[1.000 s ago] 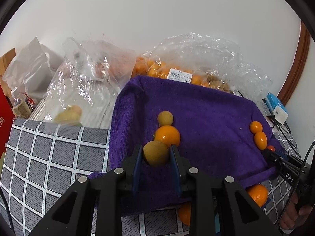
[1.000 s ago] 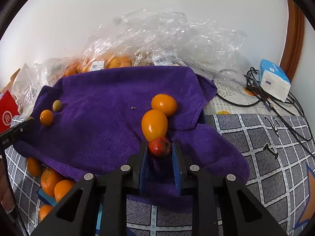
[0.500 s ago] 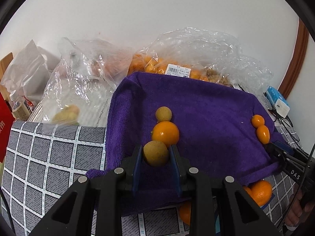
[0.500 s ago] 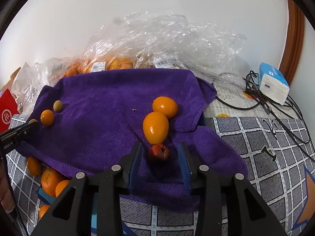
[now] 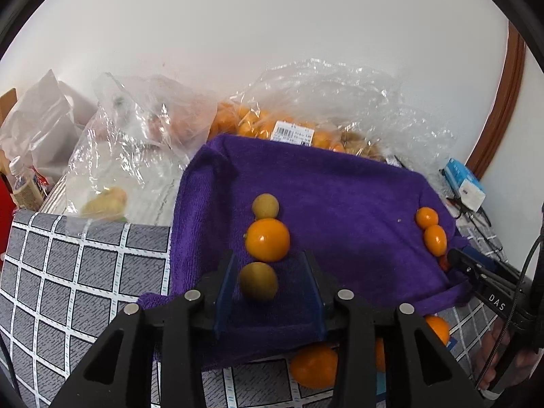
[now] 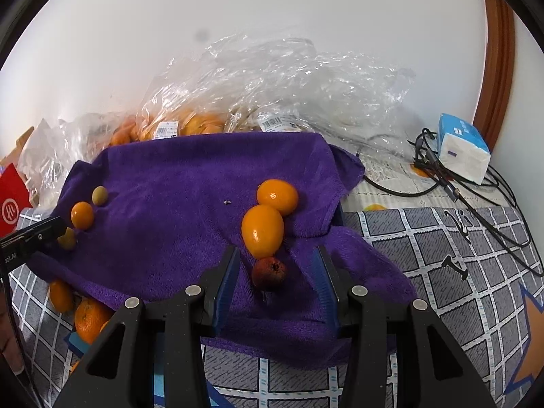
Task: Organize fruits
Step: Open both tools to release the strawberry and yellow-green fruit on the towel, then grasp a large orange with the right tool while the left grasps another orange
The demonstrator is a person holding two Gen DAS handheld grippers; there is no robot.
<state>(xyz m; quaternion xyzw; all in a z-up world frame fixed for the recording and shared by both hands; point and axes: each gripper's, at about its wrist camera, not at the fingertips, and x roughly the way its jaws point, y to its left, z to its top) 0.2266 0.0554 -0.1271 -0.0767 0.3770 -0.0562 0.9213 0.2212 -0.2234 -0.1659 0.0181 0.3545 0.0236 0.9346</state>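
A purple towel (image 5: 340, 200) (image 6: 176, 176) lies on the checked table. My left gripper (image 5: 268, 272) is open; a brown-yellow round fruit (image 5: 258, 280) lies loose on the towel between its jaws, in line with an orange fruit (image 5: 267, 239) and another yellowish fruit (image 5: 265, 205). My right gripper (image 6: 277, 267) is open around a small red fruit (image 6: 269, 273) resting on the towel, just below two oval orange fruits (image 6: 262, 230) (image 6: 277, 196). The same left row shows in the right wrist view (image 6: 82, 215).
Clear plastic bags of oranges (image 5: 292, 125) (image 6: 190, 124) stand behind the towel by the wall. Loose oranges (image 5: 314, 365) (image 6: 90, 319) lie under the towel's front edge. A tissue pack (image 6: 462, 146) and cables (image 6: 476, 204) lie at the right. A bottle (image 5: 23, 187) stands at the left.
Both grippers have opened. The left let go of the brown-yellow fruit and the right let go of the red fruit; both fruits now rest on the towel.
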